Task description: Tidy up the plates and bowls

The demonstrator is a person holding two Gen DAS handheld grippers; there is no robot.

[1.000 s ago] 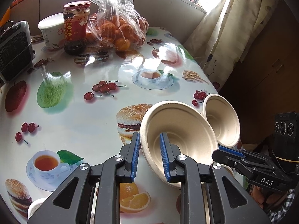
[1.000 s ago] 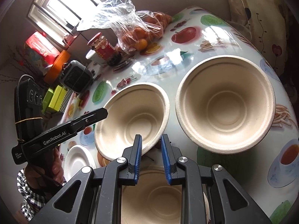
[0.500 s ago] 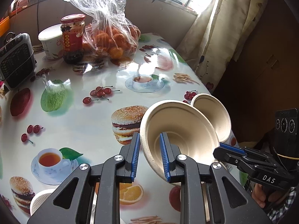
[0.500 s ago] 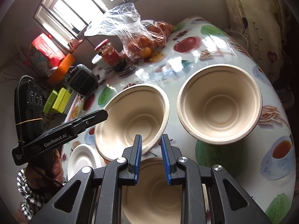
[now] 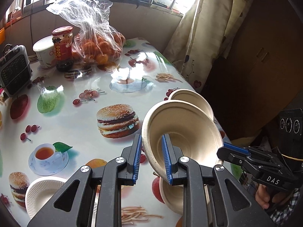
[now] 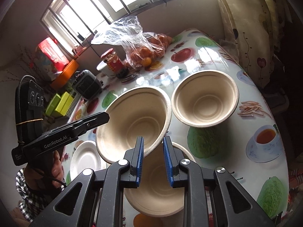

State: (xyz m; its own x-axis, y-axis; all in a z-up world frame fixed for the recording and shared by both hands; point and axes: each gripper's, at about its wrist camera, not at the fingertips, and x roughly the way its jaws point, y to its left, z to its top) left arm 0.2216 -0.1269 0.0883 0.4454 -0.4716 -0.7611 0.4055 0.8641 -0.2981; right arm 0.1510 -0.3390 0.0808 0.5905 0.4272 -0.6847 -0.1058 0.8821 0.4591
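Observation:
My left gripper (image 5: pixel 151 158) is shut on the rim of a beige paper bowl (image 5: pixel 189 132) and holds it tilted above the table. The same bowl (image 6: pixel 132 124) shows in the right wrist view, pinched on both sides. My right gripper (image 6: pixel 153 159) is shut on the opposite rim of that bowl. A second beige bowl (image 6: pixel 161 193) sits on the table under the held one. A third beige bowl (image 6: pixel 205 100) stands further back, also in the left wrist view (image 5: pixel 191 98). A white paper plate (image 6: pixel 84 158) lies at the left, and in the left wrist view (image 5: pixel 40 193).
A bag of oranges (image 5: pixel 98 45), a red-lidded jar (image 5: pixel 62 47), a white tub (image 5: pixel 42 51) and a small heater (image 5: pixel 14 70) stand at the back of the table (image 5: pixel 75 124). A curtain (image 5: pixel 204 28) hangs beyond the right edge.
Both grippers have risen with the bowl held between them; it now hangs higher above the bowl on the table. The table looks further away.

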